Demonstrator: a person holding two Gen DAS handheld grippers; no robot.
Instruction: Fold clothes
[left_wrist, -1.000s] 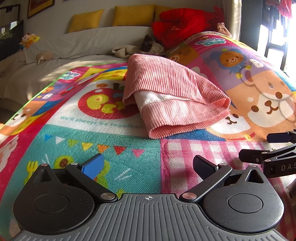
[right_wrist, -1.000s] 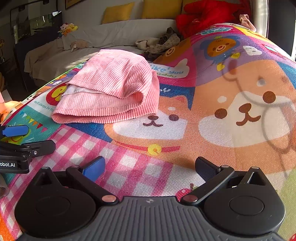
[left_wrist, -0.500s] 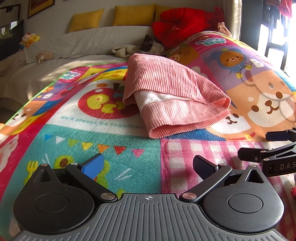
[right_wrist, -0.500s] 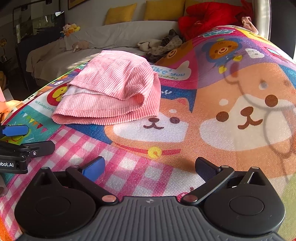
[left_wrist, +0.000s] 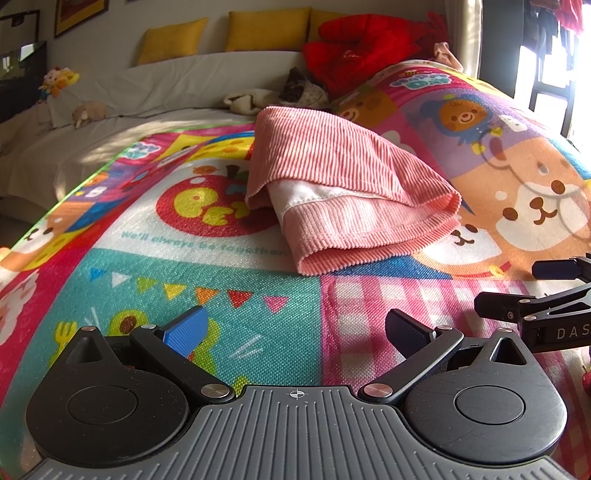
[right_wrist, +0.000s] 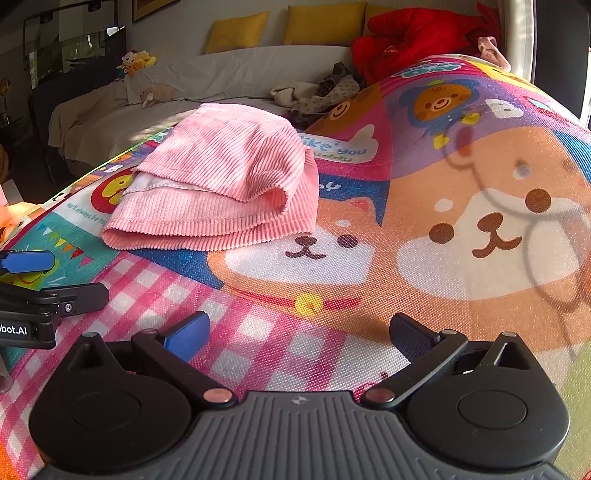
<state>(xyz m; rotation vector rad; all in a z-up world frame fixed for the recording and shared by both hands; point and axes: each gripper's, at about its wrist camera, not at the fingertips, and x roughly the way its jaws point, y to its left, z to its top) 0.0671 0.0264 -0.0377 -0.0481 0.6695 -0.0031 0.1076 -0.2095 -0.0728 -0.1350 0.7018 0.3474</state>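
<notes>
A pink ribbed garment (left_wrist: 343, 192) lies folded on the colourful cartoon play mat (left_wrist: 221, 288), white lining showing at its open edge. It also shows in the right wrist view (right_wrist: 225, 184). My left gripper (left_wrist: 295, 330) is open and empty, low over the mat, well short of the garment. My right gripper (right_wrist: 299, 334) is open and empty, near the mat in front of and to the right of the garment. Each gripper shows at the edge of the other's view: the right one (left_wrist: 546, 291) and the left one (right_wrist: 40, 284).
A grey-covered sofa (left_wrist: 184, 96) stands beyond the mat with yellow cushions (left_wrist: 266, 29), a red garment (left_wrist: 362, 44) and a heap of other clothes (left_wrist: 280, 96). Soft toys (left_wrist: 59, 79) sit at its left end. A bright window (left_wrist: 561, 70) is at the right.
Both grippers have stayed almost still and open. The right wrist view has crept very slightly; the garment has not moved.
</notes>
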